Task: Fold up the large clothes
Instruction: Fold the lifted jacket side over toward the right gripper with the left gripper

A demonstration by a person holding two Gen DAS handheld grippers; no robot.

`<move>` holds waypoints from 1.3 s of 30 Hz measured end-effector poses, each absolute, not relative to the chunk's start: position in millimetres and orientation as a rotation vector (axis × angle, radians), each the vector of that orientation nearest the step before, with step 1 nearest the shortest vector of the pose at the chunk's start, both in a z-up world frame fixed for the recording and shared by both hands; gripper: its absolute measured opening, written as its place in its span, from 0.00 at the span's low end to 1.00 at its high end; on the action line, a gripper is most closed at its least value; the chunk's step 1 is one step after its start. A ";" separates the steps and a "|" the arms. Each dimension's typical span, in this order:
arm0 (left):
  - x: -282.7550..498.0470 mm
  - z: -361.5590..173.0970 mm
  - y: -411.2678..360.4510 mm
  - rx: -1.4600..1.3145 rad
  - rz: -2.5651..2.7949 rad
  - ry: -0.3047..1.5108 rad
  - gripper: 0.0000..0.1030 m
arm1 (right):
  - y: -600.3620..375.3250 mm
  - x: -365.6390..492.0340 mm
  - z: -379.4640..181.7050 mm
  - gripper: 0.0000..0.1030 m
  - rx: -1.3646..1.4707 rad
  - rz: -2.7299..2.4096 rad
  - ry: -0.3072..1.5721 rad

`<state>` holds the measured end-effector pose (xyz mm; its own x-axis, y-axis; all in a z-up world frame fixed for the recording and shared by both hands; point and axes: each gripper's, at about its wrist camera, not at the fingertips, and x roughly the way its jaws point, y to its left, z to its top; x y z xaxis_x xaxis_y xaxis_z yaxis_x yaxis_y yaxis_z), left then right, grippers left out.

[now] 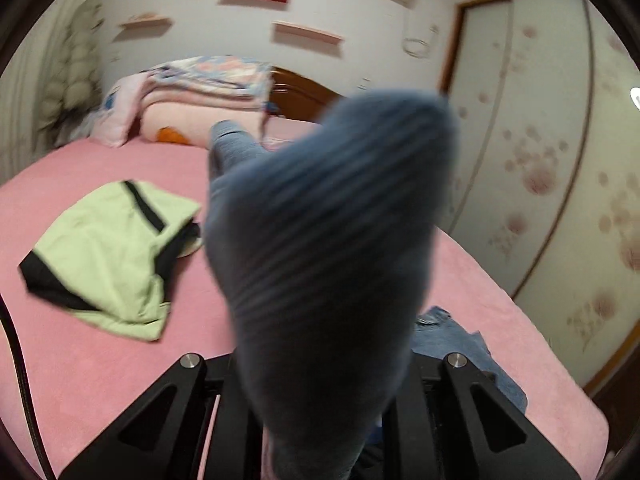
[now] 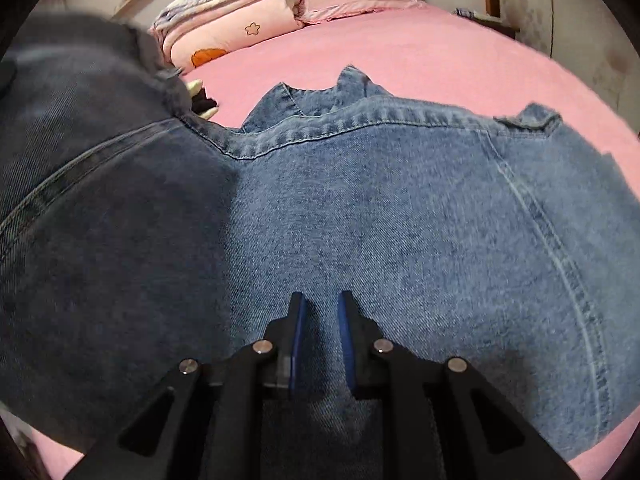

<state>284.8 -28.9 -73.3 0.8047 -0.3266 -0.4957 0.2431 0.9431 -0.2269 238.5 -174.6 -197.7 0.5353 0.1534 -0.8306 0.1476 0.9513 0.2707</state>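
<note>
A blue denim jacket (image 2: pixel 380 208) lies spread on the pink bed (image 2: pixel 420 52). My left gripper (image 1: pixel 320 420) is shut on a fold of the denim jacket (image 1: pixel 328 240), lifted and blurred, which hides its fingertips. Part of the jacket (image 1: pixel 456 340) lies on the bed below it. My right gripper (image 2: pixel 322 312) hovers low over the jacket's back panel, its blue-padded fingers a small gap apart with denim seen between them. The lifted sleeve part (image 2: pixel 80 160) hangs dark at the left of the right wrist view.
A light green and black garment (image 1: pixel 112 252) lies on the bed at the left. Folded quilts and pillows (image 1: pixel 200 96) are stacked at the wooden headboard (image 1: pixel 304 92). A sliding wardrobe (image 1: pixel 540 160) stands right of the bed.
</note>
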 end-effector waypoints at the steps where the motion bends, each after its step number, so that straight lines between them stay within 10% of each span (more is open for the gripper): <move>1: 286.1 -73.3 -39.8 -0.136 -0.321 0.564 0.12 | -178.0 238.3 -198.2 0.16 0.356 0.012 1.011; 10: 300.4 -84.6 -117.2 0.006 -0.418 0.650 0.12 | -225.0 214.1 -211.8 0.00 0.717 0.084 0.987; 39: 280.5 -116.7 -260.7 0.204 -0.555 0.814 0.12 | -310.2 102.0 -209.3 0.00 1.051 -0.060 0.810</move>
